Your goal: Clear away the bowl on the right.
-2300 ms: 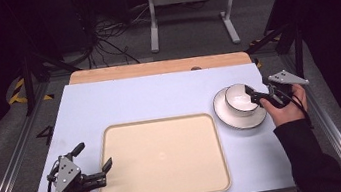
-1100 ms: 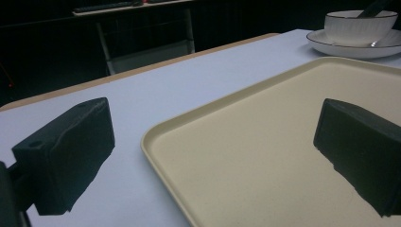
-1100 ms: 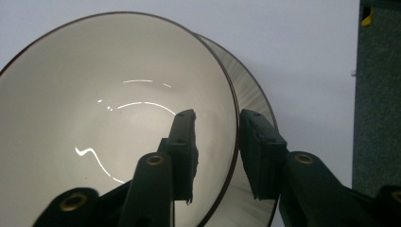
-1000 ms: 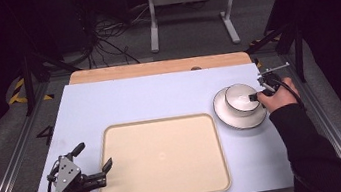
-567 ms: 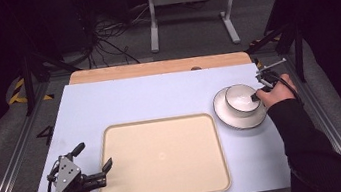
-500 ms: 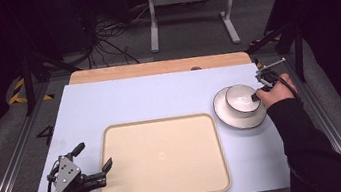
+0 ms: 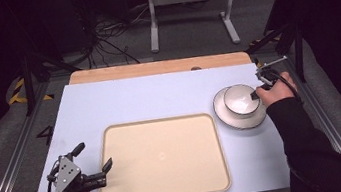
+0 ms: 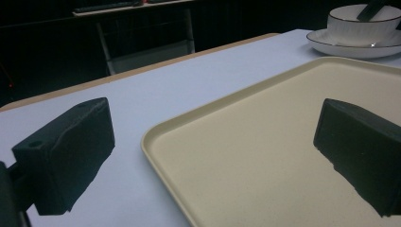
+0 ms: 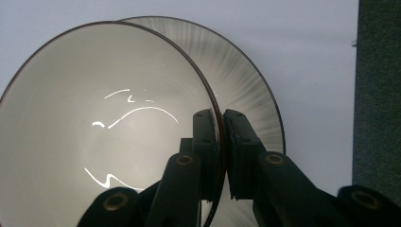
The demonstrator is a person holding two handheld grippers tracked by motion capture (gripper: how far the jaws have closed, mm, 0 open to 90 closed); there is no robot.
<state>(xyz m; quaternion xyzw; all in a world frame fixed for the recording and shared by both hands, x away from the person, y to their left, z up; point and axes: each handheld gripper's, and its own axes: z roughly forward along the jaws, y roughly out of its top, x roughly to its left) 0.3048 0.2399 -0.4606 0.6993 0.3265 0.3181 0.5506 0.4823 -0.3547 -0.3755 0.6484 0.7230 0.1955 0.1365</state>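
Note:
A white bowl with a dark rim sits on a white plate at the right of the table. My right gripper is shut on the bowl's right rim; its jaws have just closed. In the right gripper view the two pads pinch the bowl's thin wall, one inside and one outside, with the plate behind. My left gripper rests at the table's near left, open, straddling the left edge of the cream tray. Its jaws stand wide apart over the tray's corner.
The pale blue table top has a wooden strip along its far edge. Metal rails run down both sides. A desk frame and cables lie on the dark floor beyond. The bowl and plate appear far off in the left gripper view.
The right gripper has come down onto the bowl's right rim and shut on it. The left gripper has stayed where it was.

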